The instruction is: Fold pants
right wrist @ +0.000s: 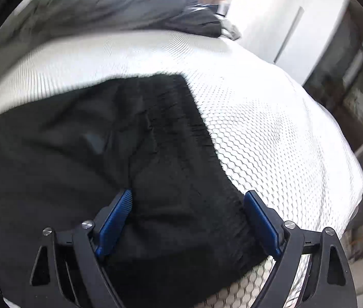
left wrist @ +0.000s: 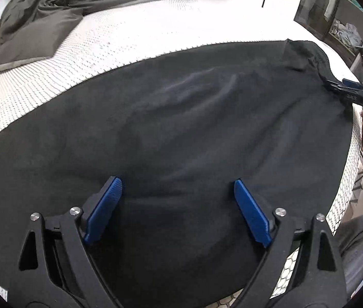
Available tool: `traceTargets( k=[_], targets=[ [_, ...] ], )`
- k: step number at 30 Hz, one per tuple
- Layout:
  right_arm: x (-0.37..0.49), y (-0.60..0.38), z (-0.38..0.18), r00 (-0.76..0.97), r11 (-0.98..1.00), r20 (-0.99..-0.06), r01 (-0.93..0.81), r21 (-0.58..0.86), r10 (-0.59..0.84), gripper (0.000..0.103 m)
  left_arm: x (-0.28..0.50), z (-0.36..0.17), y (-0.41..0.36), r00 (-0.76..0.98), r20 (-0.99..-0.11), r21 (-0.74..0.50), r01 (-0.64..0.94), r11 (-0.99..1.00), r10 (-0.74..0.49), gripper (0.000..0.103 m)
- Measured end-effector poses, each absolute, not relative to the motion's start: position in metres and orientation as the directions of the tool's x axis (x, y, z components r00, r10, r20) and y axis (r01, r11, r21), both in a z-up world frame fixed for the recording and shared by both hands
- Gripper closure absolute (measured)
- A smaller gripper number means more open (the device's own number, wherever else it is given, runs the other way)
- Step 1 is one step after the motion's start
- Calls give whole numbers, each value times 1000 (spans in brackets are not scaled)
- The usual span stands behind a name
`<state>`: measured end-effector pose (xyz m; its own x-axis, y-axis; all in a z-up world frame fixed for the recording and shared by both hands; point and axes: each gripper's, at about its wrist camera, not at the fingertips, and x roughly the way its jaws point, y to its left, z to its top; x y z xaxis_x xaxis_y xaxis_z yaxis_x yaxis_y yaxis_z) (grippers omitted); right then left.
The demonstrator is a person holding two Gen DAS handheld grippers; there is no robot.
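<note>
Bed [left wrist: 135, 38] in white honeycomb cover is carrying the black pants [left wrist: 181, 128], lying spread flat along its near edge. Both the left hand-held gripper [left wrist: 177, 202] and right hand-held gripper [right wrist: 189, 215] are hovering over the fabric, blue pads standing wide apart, gripping nothing.

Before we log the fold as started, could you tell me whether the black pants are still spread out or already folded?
Spread out: the black pants lie flat across the white mattress, waistband unfolded at one end. Whether they were already halved lengthwise, I cannot tell.
</note>
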<state>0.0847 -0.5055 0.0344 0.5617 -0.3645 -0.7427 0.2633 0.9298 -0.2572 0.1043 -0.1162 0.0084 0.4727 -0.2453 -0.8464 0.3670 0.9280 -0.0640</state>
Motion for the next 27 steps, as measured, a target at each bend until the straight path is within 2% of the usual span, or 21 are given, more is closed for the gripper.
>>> traceTargets(
  k=[1,3,6,9,11,13,15,17,19,21,23,25,27],
  targets=[
    [79,-494,43,578,927,-725,240,-287,-374,20,104,13,-115,483,-841,-61,363,930,-244,19],
    [77,-463,55,635,940,-697,164,-300,-333,20,91,26,-124,509,-807,-89,395,914,-298,21],
    [73,-419,56,665,986,-740,-34,-161,-98,20,77,30,-150,471,-787,-153,478,865,-399,20],
    [84,-378,32,604,973,-794,-218,-80,70,20,71,13,-174,417,-830,-109,529,841,-370,20],
    [88,-363,16,575,952,-817,-272,-142,42,20,69,7,-176,426,-836,-75,535,841,-346,20],
    [84,-354,6,578,945,-816,-271,-182,9,20,67,9,-167,417,-841,-87,524,847,-344,20],
    [69,-376,18,598,956,-797,-179,-233,-82,19,65,10,-147,421,-845,-90,494,865,-329,20],
    [67,-416,12,594,939,-752,17,-345,-287,17,65,10,-126,431,-845,-92,462,882,-315,20],
    [66,-455,10,563,925,-738,159,-344,-371,17,64,11,-104,444,-844,-93,432,897,-301,20],
    [60,-477,17,577,940,-743,229,-252,-340,17,64,13,-76,464,-838,-91,400,912,-287,21],
    [56,-469,35,641,951,-704,239,-197,-307,20,57,27,-47,522,-808,-89,352,932,-274,22],
    [50,-449,48,699,974,-679,184,-131,-223,19,54,39,-31,578,-763,-116,318,941,-290,22],
    [66,-412,43,717,995,-690,79,-65,-102,19,56,38,-22,581,-759,-144,291,946,-294,22]
  ],
)
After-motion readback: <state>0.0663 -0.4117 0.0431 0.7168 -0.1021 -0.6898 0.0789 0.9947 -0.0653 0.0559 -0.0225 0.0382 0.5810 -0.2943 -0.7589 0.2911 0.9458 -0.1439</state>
